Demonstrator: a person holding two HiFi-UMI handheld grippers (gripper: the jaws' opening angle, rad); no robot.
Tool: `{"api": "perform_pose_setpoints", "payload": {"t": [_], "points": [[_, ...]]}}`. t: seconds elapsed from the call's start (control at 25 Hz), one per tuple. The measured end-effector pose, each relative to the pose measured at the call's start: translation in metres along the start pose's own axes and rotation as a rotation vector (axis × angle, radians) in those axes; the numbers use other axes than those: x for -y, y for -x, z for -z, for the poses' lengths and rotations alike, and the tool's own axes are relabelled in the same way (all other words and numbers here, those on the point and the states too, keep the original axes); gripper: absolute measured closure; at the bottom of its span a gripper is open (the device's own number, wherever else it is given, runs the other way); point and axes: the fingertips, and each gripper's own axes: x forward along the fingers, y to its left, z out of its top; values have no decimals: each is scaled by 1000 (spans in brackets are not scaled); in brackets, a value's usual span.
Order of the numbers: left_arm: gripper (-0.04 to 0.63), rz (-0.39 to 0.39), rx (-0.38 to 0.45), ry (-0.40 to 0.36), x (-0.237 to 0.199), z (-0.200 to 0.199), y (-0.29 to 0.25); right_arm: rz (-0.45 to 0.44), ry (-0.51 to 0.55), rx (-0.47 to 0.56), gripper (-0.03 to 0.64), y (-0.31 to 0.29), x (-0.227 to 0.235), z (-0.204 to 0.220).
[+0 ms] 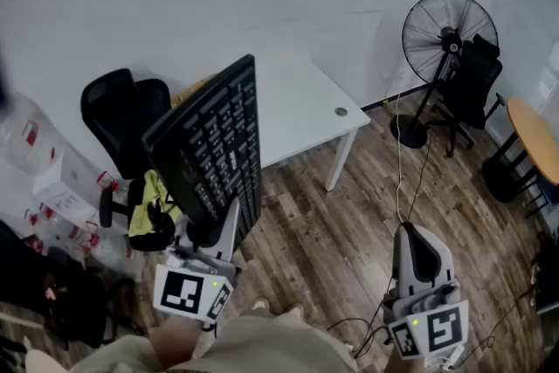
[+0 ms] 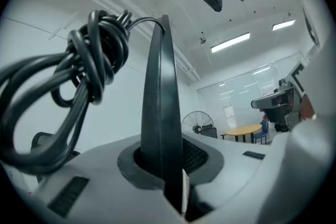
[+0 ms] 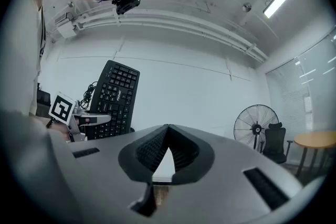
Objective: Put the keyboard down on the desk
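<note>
The left gripper [image 1: 212, 233] has its jaws clamped on the lower edge of the black keyboard [image 1: 212, 144]. It holds the keyboard almost upright in the air, by the near left side of the white desk [image 1: 301, 105], with the coiled cable [image 2: 79, 76] bunched at its top. Low on the right, the right gripper [image 1: 419, 245] has its jaws pressed together on nothing.

Keyboard [image 1: 214, 155] hides part of desk [image 1: 297, 111]; key legends too small.
</note>
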Motion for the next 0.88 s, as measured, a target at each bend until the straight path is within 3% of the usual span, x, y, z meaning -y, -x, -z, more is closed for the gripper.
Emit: {"api": "perform_pose_setpoints", "payload": {"t": [0.88], "points": [[515,45,-29,63,-1,9,-1,12,-30,-8,592,5,3,16]]}}
